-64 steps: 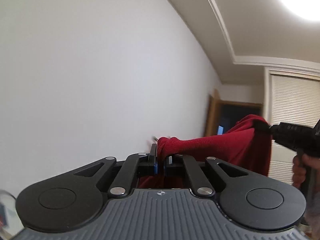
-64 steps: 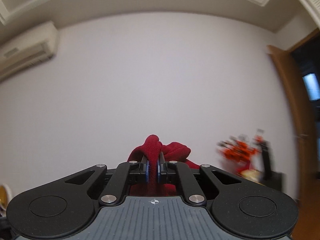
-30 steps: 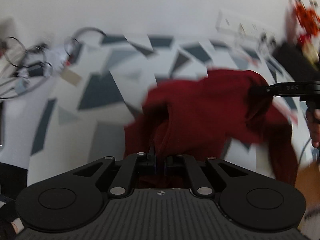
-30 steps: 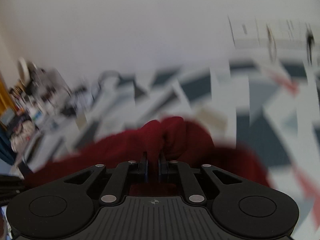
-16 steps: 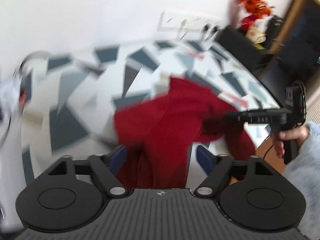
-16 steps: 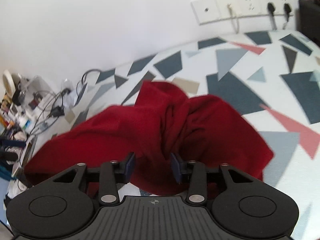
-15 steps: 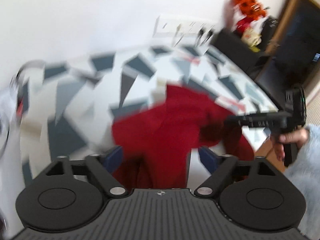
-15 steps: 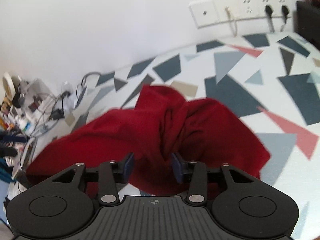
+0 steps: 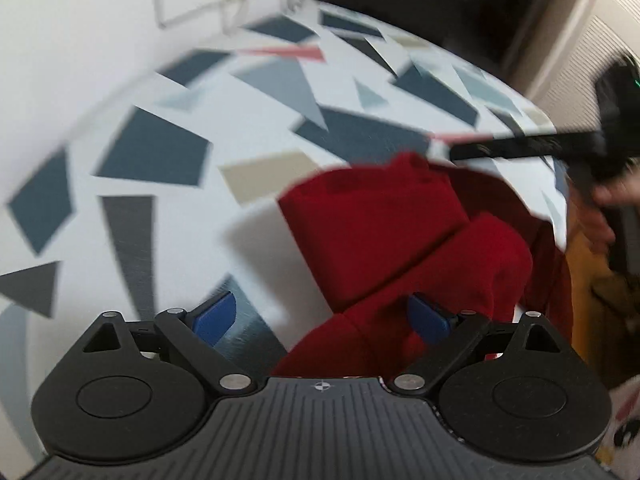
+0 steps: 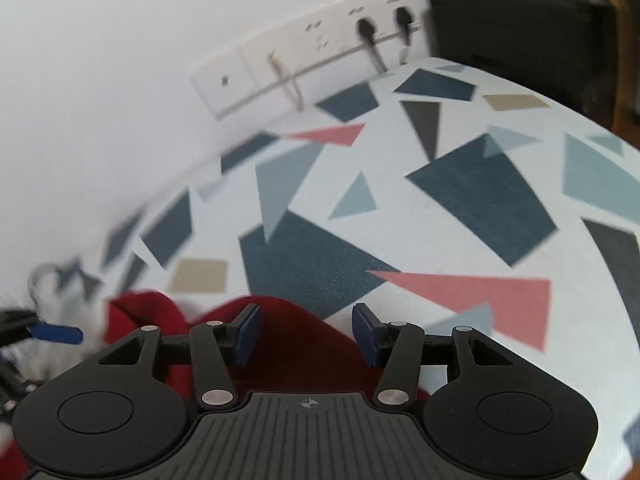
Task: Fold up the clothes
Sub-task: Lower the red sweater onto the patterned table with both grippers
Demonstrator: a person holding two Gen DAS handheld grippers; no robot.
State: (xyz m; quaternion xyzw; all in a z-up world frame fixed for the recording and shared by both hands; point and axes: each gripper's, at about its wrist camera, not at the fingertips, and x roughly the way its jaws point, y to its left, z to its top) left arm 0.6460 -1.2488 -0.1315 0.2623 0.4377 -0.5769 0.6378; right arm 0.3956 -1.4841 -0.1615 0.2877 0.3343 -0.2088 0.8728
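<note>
A dark red garment (image 9: 380, 240) lies crumpled on the table (image 9: 152, 152), which has a white cloth with grey, blue and pink shapes. My left gripper (image 9: 320, 316) hangs over the garment's near part, open wide, its blue pads clear of the cloth. In the left wrist view my right gripper (image 9: 520, 148) reaches in from the right, held by a hand (image 9: 608, 200). In the right wrist view my right gripper (image 10: 306, 334) is open and its jaws are opening. The garment (image 10: 292, 344) lies below and between them, and the pads do not press it.
A strip of wall sockets (image 10: 320, 52) with plugs runs along the white wall behind the table. A black box (image 10: 520, 12) stands at the far right corner. The table's rounded edge (image 10: 600, 320) falls away on the right. Cables (image 10: 44, 280) lie at the left.
Both grippers were shut on the lifted garment, then opened and let it go. The garment now lies on the table. Both views have swung right, and the left view has also tipped down.
</note>
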